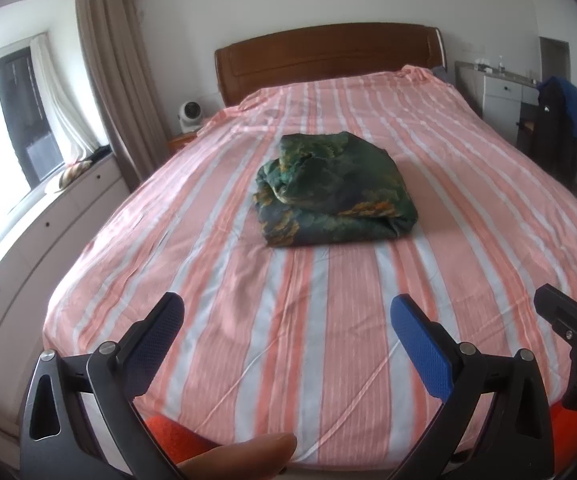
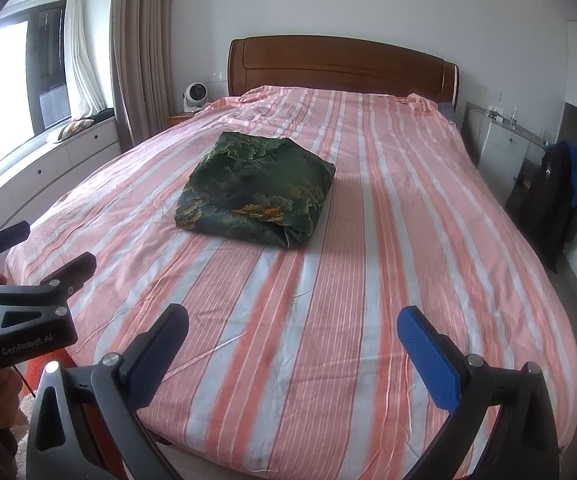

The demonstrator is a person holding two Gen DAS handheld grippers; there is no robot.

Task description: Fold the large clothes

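Both tongs are hovering over the foot of the bed, gaping wide and gripping nothing: the left tongs point(image 1: 288, 332) are showing a dark finger and a blue-padded one, with a fingertip point(image 1: 248, 454) of the person's hand poking into the bottom edge of that view, the rest of the hand being cut off. Seen from the right wrist, the body of the left tongs is carrying the lettering "GenRobot.AI" in pale print, partly in shadow. Farther left in the room, a window point(image 2: 44, 92) is glaring white, so nothing outside is showing, and a small white fan point(image 2: 194, 97) is sitting by the curtain point(image 2: 144, 40). Lying near the middle of the striped bed sheet point(image 2: 368, 240), well apart from both tongs, the folded green garment point(image 2: 258, 188) is resting as a thick squarish bundle; its long axis is running roughly across the bed's stripes, with a tucked corner pointing toward the foot on its right side. The right tongs point(image 2: 294, 332) are likewise spread wide over the sheet. At the far right, dark and blue clothes point(image 2: 564, 184) are hanging on something hidden beneath them, beside a white cabinet point(image 2: 500, 152) whose small items are too blurred to name.
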